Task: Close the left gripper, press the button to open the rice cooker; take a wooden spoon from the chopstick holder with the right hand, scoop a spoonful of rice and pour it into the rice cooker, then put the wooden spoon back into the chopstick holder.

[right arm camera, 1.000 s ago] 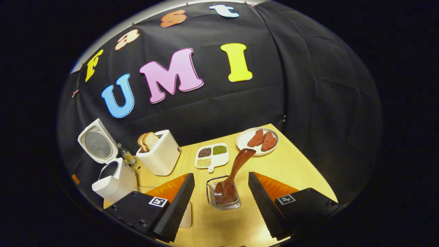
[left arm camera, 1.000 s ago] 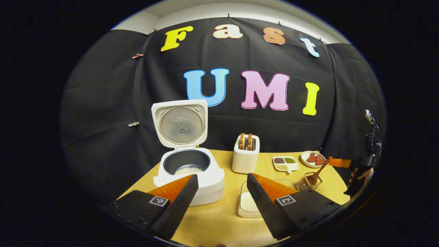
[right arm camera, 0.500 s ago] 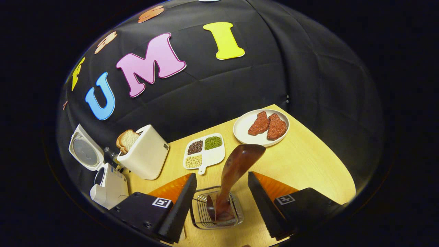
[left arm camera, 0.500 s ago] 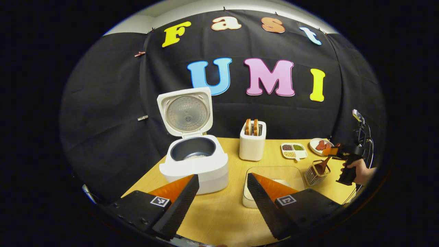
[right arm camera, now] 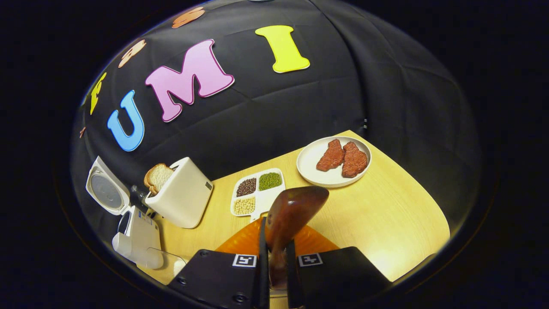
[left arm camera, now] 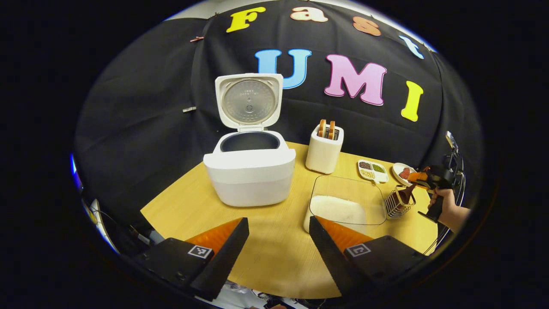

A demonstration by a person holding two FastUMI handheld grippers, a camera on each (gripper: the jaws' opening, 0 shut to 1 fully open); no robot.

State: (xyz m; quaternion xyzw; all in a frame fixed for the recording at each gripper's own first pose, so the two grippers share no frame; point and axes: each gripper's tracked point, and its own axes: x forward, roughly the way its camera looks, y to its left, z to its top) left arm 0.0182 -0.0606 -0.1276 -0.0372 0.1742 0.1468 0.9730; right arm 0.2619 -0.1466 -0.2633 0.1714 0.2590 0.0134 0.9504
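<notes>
Contact between the right gripper (right arm camera: 274, 253) and the wooden spoon (right arm camera: 291, 210) was the relation that counted: in the right gripper view both fingers were pressed against the spoon's handle at lower centre, the handle running up from between them and leaning slightly to the right. Judging by that, the coming lift would have to follow the handle's long axis upward. In the left gripper view the same spoon (left arm camera: 406, 194) stood in the chopstick holder (left arm camera: 396, 205) at right of frame, with the right gripper (left arm camera: 422, 178) at its top and a hand (left arm camera: 446, 205) below it. The spoon looked dark reddish brown and glossy, its handle end broad and rounded. The left gripper (left arm camera: 279, 227) hung spread and empty at lower centre, well apart from the spoon. The rice cooker (left arm camera: 250, 165) stood lid-up at upper centre, the rice dish (left arm camera: 343, 201) between cooker and holder.
</notes>
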